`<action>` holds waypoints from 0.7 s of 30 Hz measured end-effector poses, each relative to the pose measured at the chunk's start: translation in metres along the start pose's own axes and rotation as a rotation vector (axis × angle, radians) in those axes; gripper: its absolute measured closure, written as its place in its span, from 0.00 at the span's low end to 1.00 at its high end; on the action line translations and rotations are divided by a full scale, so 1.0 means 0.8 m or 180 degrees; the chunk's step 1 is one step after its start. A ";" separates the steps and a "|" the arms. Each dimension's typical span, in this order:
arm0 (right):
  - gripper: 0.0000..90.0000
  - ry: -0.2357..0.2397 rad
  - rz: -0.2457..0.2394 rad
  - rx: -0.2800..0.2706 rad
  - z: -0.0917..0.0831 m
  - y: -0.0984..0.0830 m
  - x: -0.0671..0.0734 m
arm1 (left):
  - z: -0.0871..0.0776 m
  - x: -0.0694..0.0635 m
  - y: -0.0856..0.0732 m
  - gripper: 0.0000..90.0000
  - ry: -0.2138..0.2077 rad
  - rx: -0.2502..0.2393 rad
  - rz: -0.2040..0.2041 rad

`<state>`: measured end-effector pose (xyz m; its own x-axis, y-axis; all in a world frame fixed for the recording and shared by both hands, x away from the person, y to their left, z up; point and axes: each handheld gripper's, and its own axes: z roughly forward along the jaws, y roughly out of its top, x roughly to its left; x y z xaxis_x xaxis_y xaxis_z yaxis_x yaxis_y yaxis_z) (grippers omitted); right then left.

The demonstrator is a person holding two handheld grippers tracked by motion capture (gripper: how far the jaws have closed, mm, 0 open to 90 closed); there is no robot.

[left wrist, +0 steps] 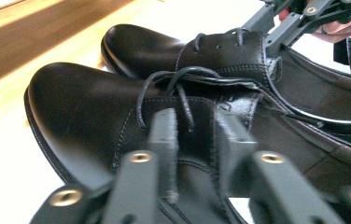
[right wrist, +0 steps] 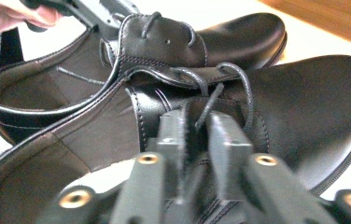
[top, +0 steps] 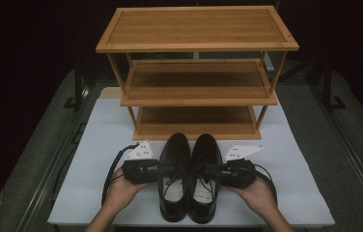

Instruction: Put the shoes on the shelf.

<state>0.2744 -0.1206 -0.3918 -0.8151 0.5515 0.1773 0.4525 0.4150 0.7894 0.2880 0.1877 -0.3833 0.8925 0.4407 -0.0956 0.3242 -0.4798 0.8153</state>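
In the left gripper view the left tongs (left wrist: 196, 140) are blurred, and the near shoe (left wrist: 94, 112) is cut off by the lower edge. In the right gripper view the right tongs (right wrist: 197, 140) blur likewise, hiding the lace ends (right wrist: 211, 105). Whether either pair pinches leather cannot be told.

Both forearms at the bottom of the high view are bare, with no sleeve. The boxy black left gripper (top: 141, 171) and the boxy black right gripper (top: 237, 173) each carry a pale three-cornered plate on top (with small dark dots). A black cable loops from each. Brass-coloured screws sit in the dark grey jaw arms.
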 end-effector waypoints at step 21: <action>0.97 -0.0377 0.0007 -0.0182 -0.031 0.005 -0.014 | -0.022 0.004 0.007 0.97 0.0448 -0.0171 -0.0064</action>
<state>0.2766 -0.1430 -0.3764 -0.7642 0.6354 0.1111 0.4301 0.3735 0.8219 0.2870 0.1995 -0.3687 0.8321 0.5536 -0.0343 0.3210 -0.4301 0.8438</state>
